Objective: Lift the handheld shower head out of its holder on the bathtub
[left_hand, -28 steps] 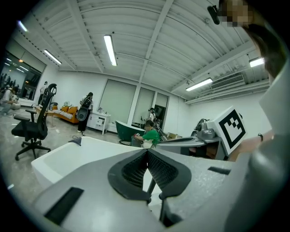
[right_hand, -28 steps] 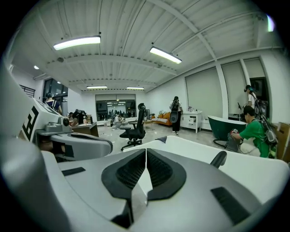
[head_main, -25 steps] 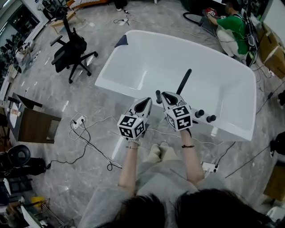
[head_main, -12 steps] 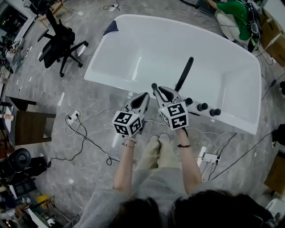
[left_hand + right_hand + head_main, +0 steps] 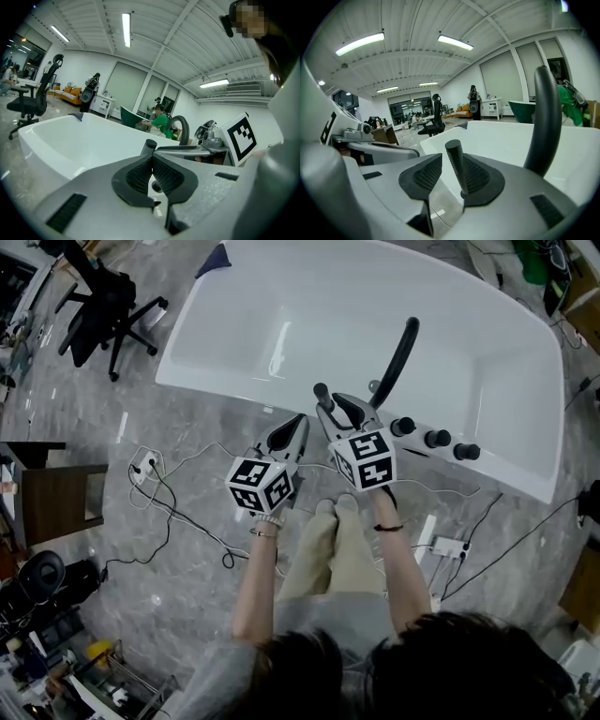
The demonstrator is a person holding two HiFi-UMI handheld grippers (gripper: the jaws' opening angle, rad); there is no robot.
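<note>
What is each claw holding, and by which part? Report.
Nothing is held. The right claw is open around the upright shower head, not clamped; the left claw is shut, empty.

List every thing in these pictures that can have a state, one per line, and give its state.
Bathtub, holds no water.
Spout, not running.
Shower head, upright on the bathtub's rim, not yet lifted.
Right gripper, open, jaws either side of the shower head.
Left gripper, shut, empty.
</note>
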